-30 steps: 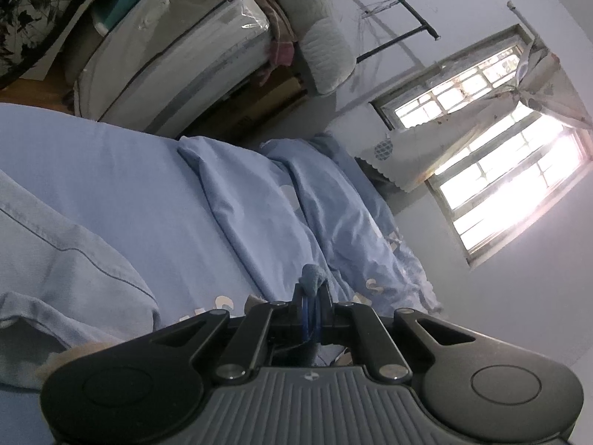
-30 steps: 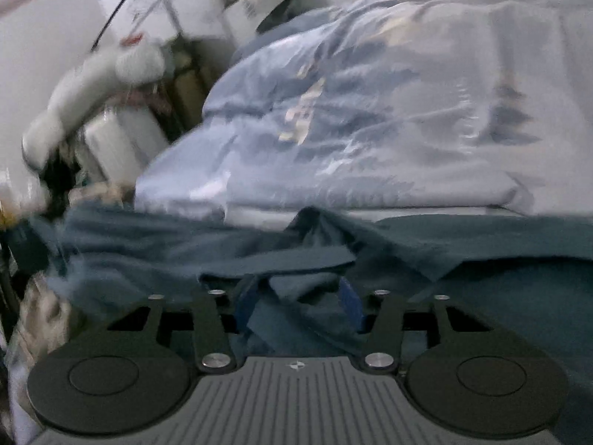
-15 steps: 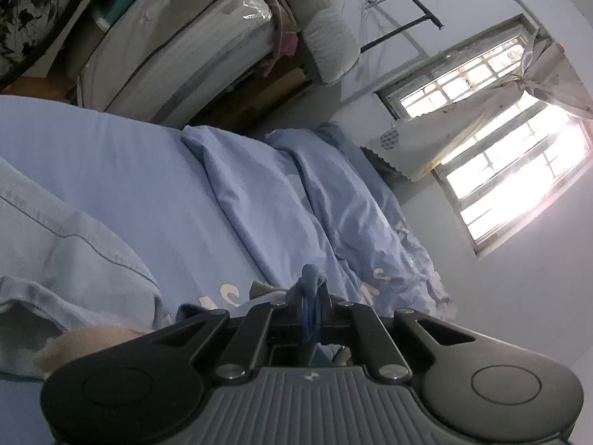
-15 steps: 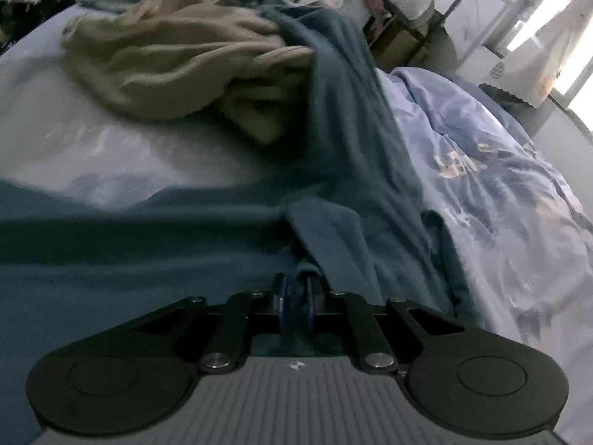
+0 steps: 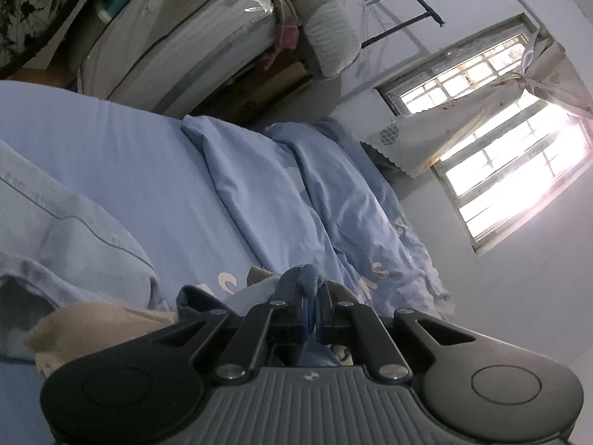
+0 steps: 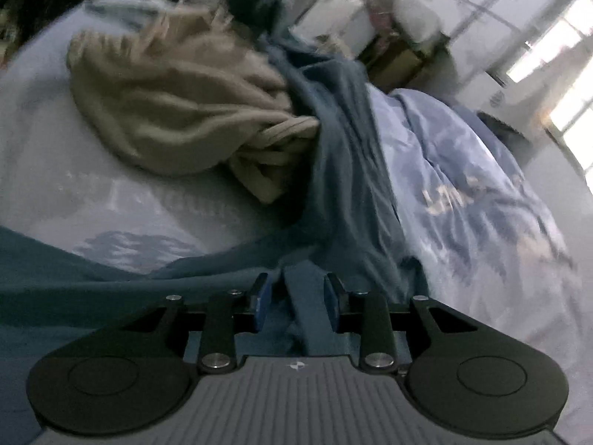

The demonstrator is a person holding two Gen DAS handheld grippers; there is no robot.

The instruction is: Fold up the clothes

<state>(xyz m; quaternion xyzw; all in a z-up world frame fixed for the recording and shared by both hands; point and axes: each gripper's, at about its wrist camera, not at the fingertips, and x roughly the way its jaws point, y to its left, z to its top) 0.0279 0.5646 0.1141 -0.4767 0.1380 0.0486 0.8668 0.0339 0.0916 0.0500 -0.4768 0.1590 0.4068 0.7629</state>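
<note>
Two garments lie on the bed [image 6: 44,170]: one dark blue garment [image 6: 344,170] and one beige garment [image 6: 178,111]. There is also one light blue duvet [image 6: 481,193] with pale letters, bunched along the far side of the bed, and one pale blue pillow [image 5: 63,237] near the left gripper.

The dark blue garment runs in a long band from beside the beige heap down toward the right gripper [image 6: 295,302], and a fold of it lies between the two blue pads. The fingers [image 6: 331,302] of this gripper stand apart at a middle width; whether the pads touch the cloth I cannot tell. This view is blurred.

The left gripper [image 5: 310,309] has its fingers [image 5: 305,311] pressed together, and a small tuft of the dark blue garment [image 5: 307,278] sticks up just beyond the tips, pinched between them. The beige garment [image 5: 100,319] shows low on the left, beside the pillow.

One bright window [image 5: 493,159] is in the wall beyond the bed.
</note>
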